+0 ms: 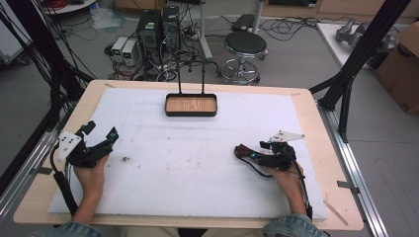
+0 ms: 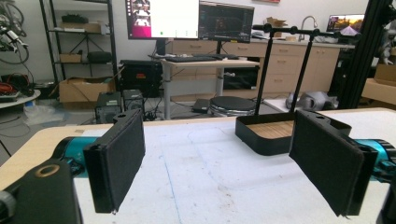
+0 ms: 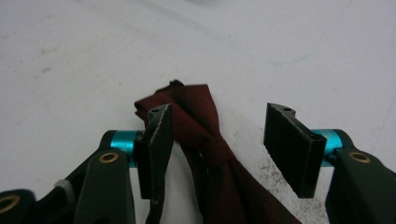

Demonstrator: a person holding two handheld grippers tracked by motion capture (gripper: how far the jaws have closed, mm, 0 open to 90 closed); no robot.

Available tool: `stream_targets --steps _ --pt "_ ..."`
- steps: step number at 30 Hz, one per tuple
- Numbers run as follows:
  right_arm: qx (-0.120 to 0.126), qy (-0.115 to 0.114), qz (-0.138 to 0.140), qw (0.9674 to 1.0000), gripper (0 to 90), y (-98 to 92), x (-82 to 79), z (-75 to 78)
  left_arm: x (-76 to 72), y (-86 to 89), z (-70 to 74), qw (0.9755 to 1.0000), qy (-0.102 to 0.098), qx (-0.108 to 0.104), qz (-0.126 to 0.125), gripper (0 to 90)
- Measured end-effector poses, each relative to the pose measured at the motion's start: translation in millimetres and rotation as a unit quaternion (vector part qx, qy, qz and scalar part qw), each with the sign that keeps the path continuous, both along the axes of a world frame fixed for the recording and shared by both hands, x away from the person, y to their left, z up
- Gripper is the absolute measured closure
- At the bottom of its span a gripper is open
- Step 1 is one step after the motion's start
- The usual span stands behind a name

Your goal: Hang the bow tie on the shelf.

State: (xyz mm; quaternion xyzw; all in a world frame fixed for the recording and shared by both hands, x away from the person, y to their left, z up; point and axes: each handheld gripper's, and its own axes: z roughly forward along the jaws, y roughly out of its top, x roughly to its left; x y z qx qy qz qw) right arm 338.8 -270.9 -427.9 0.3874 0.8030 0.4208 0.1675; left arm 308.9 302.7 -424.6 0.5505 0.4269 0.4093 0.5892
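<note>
Lying between the open right tool's (image 3: pixel 217 140) jaws, dark red cloth (image 3: pixel 210 140).

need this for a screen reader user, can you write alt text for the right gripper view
A dark red necktie lies knotted on a white table surface, between the open black jaws of the right gripper. One jaw touches or overlaps the tie's edge; the other stands apart from it.

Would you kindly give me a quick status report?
Left gripper open, empty. Right gripper open astride dark red folded cloth. Black wooden-bottomed tray beyond, path unobstructed.
</note>
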Motion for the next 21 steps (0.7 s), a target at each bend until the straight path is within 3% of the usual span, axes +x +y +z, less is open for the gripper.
stream_targets --steps 7,14,21 --pt "-0.028 0.014 -0.003 0.9995 51.6 2.3 2.9 -6.6 0.1 -0.5 0.0 1.0000 0.000 0.004 -0.002 18.8" --pt "-0.042 0.033 0.000 0.9986 53.3 4.5 5.4 -12.4 0.1 -0.9 -0.2 1.0000 0.003 0.005 -0.003 18.8" --pt "-0.047 0.036 0.003 0.9982 67.9 5.3 6.1 -13.6 0.7 -0.4 -0.9 1.0000 0.008 0.005 -0.002 18.8"
